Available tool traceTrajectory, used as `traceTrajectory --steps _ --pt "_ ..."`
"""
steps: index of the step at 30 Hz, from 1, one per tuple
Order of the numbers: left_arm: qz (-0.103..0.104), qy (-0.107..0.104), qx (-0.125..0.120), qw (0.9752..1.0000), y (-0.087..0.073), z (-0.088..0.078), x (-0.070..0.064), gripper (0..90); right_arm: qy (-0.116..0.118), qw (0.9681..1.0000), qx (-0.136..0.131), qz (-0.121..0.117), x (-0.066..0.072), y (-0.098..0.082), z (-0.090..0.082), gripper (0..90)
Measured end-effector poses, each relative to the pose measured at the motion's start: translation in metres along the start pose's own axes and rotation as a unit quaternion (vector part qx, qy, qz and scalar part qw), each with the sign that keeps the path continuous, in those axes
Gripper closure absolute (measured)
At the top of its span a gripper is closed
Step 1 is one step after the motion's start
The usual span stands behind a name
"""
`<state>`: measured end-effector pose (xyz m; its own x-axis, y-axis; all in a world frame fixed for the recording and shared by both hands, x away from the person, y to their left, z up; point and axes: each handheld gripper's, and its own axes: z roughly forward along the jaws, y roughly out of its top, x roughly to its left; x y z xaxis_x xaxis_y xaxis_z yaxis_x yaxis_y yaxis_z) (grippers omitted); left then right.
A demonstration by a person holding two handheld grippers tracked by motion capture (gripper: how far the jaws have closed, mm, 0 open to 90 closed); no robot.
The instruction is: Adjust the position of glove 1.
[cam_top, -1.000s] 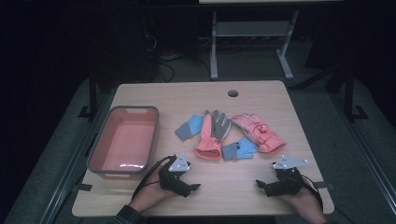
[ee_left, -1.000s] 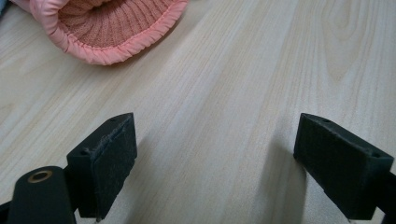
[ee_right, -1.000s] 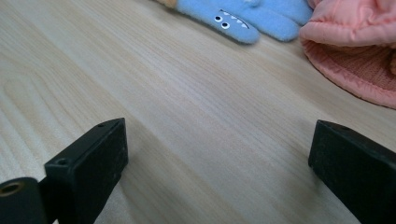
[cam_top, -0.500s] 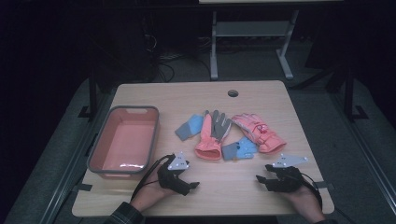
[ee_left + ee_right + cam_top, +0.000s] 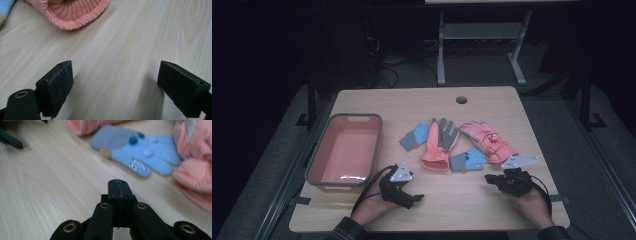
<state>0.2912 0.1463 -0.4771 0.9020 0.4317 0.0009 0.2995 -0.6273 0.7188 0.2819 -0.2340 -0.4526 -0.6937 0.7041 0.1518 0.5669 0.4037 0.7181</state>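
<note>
Several gloves lie in a cluster mid-table: a small blue glove [image 5: 414, 136], a pink and grey glove [image 5: 439, 145], a second blue glove [image 5: 468, 159] [image 5: 140, 152], and a pink glove [image 5: 487, 141] [image 5: 197, 165]. My left gripper [image 5: 414, 197] [image 5: 122, 85] rests open on bare wood, just short of the pink and grey glove's knitted cuff [image 5: 72, 12]. Nothing is between its jaws. My right gripper [image 5: 489, 179] [image 5: 120, 186] is shut on nothing, its jaws having just been closing. It points at the second blue glove from a short way off.
A pink bin with a grey rim [image 5: 354, 116] stands on the left of the wooden table [image 5: 492, 107]. A round cable hole [image 5: 461, 99] sits near the far edge. A metal stand [image 5: 482, 45] is on the dark floor beyond.
The right gripper's jaws went from wide open to shut, and that hand lifted slightly. The left hand and the gloves stayed put.
</note>
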Motion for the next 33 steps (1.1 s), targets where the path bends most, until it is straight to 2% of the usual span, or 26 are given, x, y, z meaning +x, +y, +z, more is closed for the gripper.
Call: traceTrajectory --steps 3,7,10,18,24,33 --pt "-0.005 0.003 0.0 1.0 -0.001 -0.001 0.001 12.5 0.002 1.0 -0.007 -0.006 0.0 0.008 0.004 90.0" --pt "-0.005 0.005 -0.001 1.0 -0.002 -0.002 0.001 12.5 0.02 0.9997 -0.011 -0.007 0.002 0.021 0.015 90.0" --pt "-0.01 0.006 -0.003 0.9999 -0.002 -0.002 0.001 12.4 0.024 0.9995 -0.016 -0.012 0.002 0.028 0.021 90.0" --pt "-0.009 0.007 0.002 0.9999 -0.003 -0.004 0.003 12.4 0.04 0.9987 -0.032 0.0 -0.005 0.048 0.036 90.0" --pt "-0.01 0.007 0.003 0.9999 -0.003 -0.004 0.003 12.3 0.04 0.9988 -0.022 -0.018 -0.005 0.061 0.054 90.0" --pt "-0.01 0.007 0.0 0.9999 -0.004 -0.004 0.003 12.3 0.05 0.9986 -0.01 -0.012 -0.01 0.071 0.081 90.0"
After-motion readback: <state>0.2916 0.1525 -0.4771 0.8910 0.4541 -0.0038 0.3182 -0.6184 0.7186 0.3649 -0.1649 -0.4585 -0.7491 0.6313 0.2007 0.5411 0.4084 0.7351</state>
